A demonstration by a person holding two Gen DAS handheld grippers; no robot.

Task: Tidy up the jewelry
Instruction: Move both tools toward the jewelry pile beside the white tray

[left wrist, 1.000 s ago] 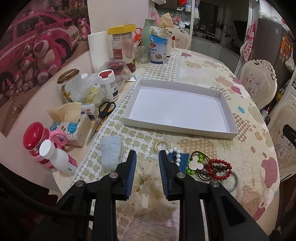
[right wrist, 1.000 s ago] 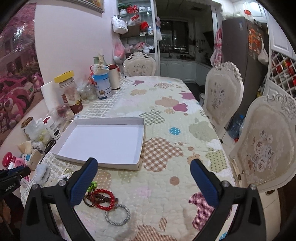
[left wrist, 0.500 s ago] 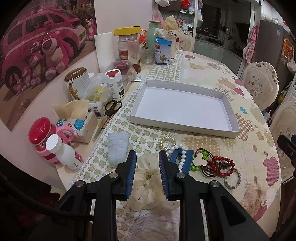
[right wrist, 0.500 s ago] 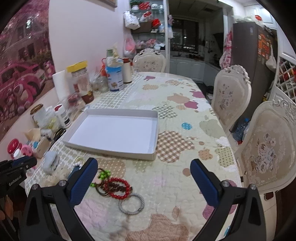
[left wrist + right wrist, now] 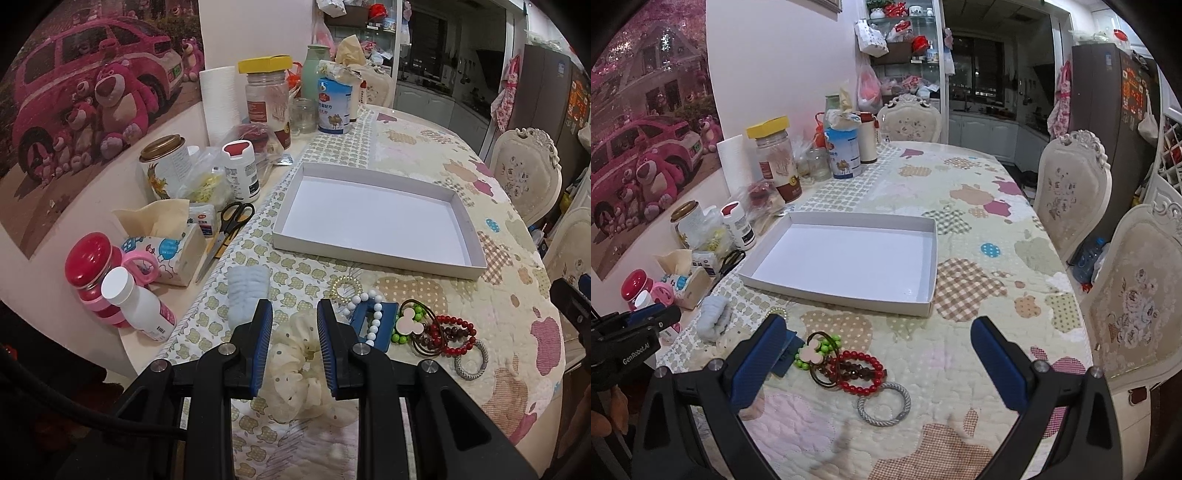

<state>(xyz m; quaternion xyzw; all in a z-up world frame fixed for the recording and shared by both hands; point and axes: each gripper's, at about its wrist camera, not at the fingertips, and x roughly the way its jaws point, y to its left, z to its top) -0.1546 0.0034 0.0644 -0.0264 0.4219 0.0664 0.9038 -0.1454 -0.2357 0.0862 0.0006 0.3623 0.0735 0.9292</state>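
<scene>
Both grippers have pulled back and up over the last second, and the near edge of the table has opened out. The left gripper (image 5: 294,343) now hangs over a cream scrunchie (image 5: 295,354) that was hardly visible a moment ago; its jaws sit at a narrow gap with nothing between them, the scrunchie lying on the cloth below. The right gripper (image 5: 877,365) is spread wide and carries nothing, above the red bead bracelet (image 5: 862,373) and the grey ring (image 5: 884,404).

Nothing has gone into the white tray (image 5: 925,308) yet; it stands bare just beyond the pile. Between scrunchie and bracelet lie the white bead strand (image 5: 369,314) on a blue clip (image 5: 386,325), the Mickey hair tie (image 5: 406,321) with green beads, and a gold coil (image 5: 345,286). A pale blue fluffy band (image 5: 245,291) sits off to the left.

That retreat reads as lining up a first pick, scrunchie likeliest for the left.
</scene>
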